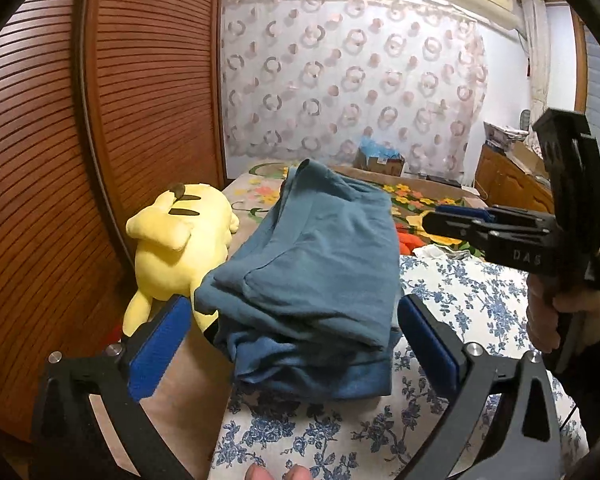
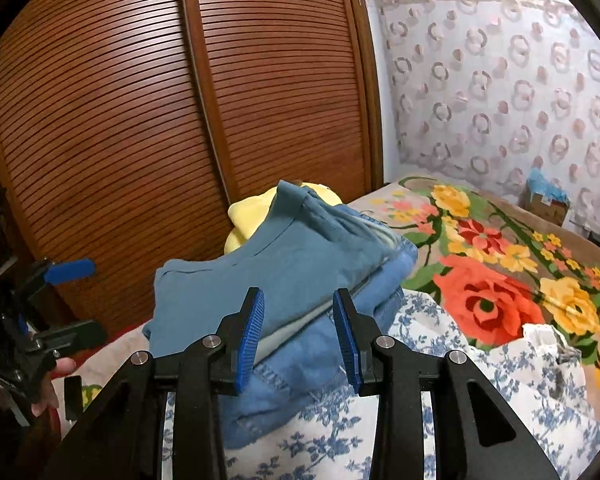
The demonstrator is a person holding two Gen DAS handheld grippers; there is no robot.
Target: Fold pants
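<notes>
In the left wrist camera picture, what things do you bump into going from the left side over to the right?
Wooden slatted door → yellow plush toy → folded blue pants → right gripper.

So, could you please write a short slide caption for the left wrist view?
Open left gripper before folded teal pants on the bed, yellow plush toy beside them.

only legible txt: "das" in pale letters on right gripper (image 1: 456,220) black body.
</notes>
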